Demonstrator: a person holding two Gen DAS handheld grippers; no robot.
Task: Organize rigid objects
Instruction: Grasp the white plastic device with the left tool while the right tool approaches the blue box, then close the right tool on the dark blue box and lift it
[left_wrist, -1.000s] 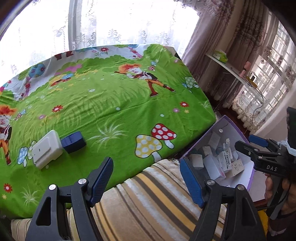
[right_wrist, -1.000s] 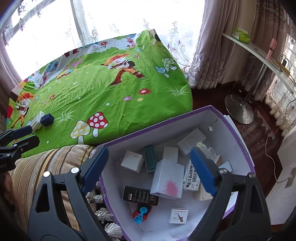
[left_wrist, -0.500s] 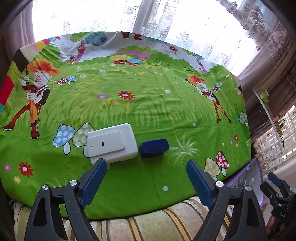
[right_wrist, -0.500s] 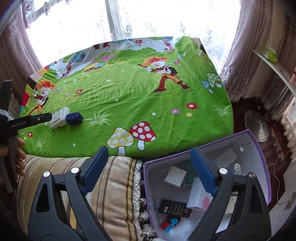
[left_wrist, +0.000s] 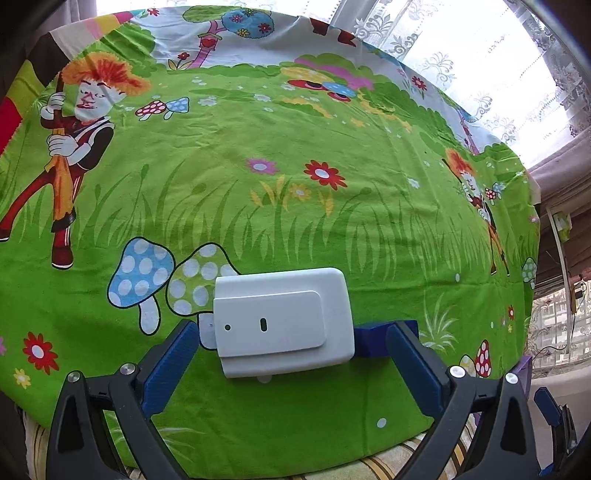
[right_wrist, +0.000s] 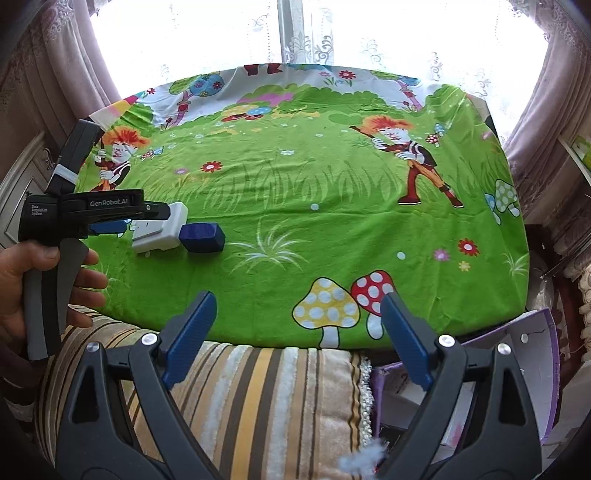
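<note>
Your white plastic device (left_wrist: 282, 319) is covering most of the dark blue block (left_wrist: 371, 339) in the left wrist view, and the right-hand finger (left_wrist: 413, 365) of your left gripper (left_wrist: 291, 363) is blocking the rest, so only a sliver is showing. In the right wrist view, that gripper's body is hiding the device's (right_wrist: 162, 230) left end, so you are not seeing whether the fingers are touching it. The purple box (right_wrist: 543, 369) is running off the bottom right corner behind your right gripper (right_wrist: 297, 341), and its contents are staying too dark and blurred to identify.
</note>
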